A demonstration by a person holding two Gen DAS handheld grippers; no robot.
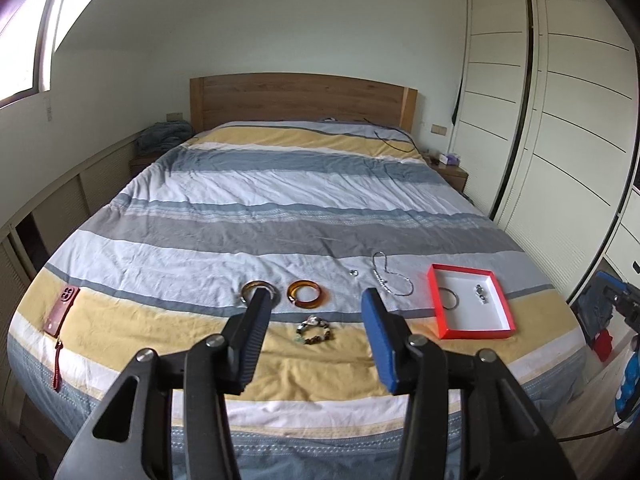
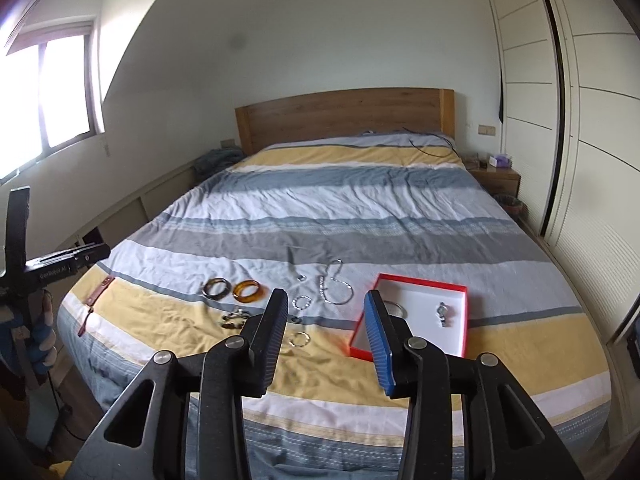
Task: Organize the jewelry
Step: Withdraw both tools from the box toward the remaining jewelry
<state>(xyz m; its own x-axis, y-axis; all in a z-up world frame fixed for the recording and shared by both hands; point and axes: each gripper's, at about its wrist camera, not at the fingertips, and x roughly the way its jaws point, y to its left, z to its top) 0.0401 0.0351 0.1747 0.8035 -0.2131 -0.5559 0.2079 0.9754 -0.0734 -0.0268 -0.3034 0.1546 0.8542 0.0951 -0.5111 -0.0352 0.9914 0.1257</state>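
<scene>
We held both grippers above the foot of the bed [image 1: 280,200]. Left gripper [image 1: 316,296] – jaws apart, moderately wide, nothing between them, touching nothing. Right gripper [image 2: 325,300] – jaws parted a bit narrower, also empty. Red box [image 1: 436,312] sat on the bed to the right, with a thin bangle [image 1: 450,299] and a watch [image 1: 480,293] inside. Loose on the cover: amber bangle [image 1: 307,293], dark bangle [image 1: 250,286], beaded bracelet [image 1: 314,331], silver chain [image 1: 390,276]. Red phone [image 1: 61,311] lay far left.
</scene>
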